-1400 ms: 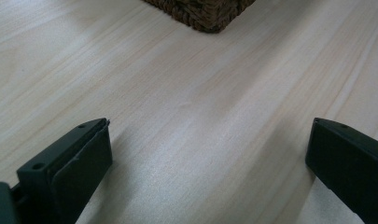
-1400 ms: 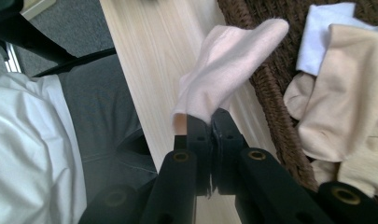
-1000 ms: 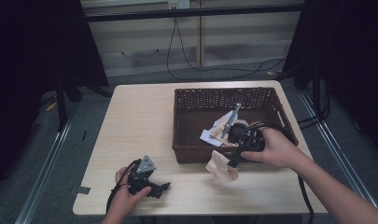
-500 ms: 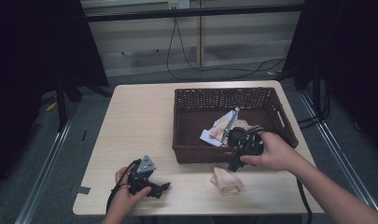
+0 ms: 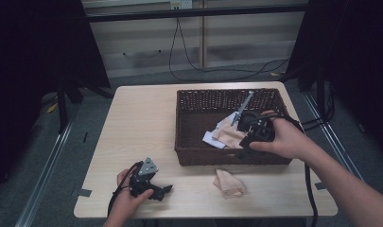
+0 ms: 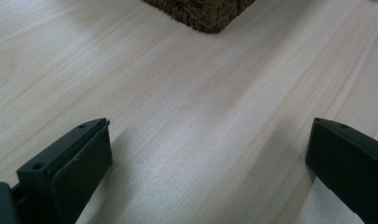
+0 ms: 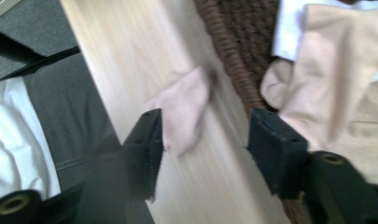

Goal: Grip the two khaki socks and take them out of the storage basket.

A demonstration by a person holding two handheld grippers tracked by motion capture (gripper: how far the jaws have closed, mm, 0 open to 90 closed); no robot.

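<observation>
Lying on the table [image 5: 132,123] just in front of the wicker basket [image 5: 189,156], one folded peach cloth [image 5: 229,183] is already sitting outside it in the high view, while another peach cloth [image 5: 229,135] and a white piece [image 5: 212,138] are resting inside; judging from that, the unloading looks partly done, with at least those two pieces left to lift out. The right gripper [image 5: 246,144] is hanging over the basket's near wall, held from above in the person's right hand, its jaws having just been opening with nothing between them. The left gripper [image 5: 161,191] is lying low near the table's front edge, pointing right, well apart from the basket. In the left gripper view its jaws are standing wide apart over bare wood, holding nothing, with a basket corner [image 6: 203,16] showing ahead. In the right gripper view the jaws are gaping about halfway, empty, framing the cloth on the table [image 7: 184,109] below, with the basket rim [image 7: 233,60] and the cloth inside [image 7: 336,70] off to the right.
</observation>
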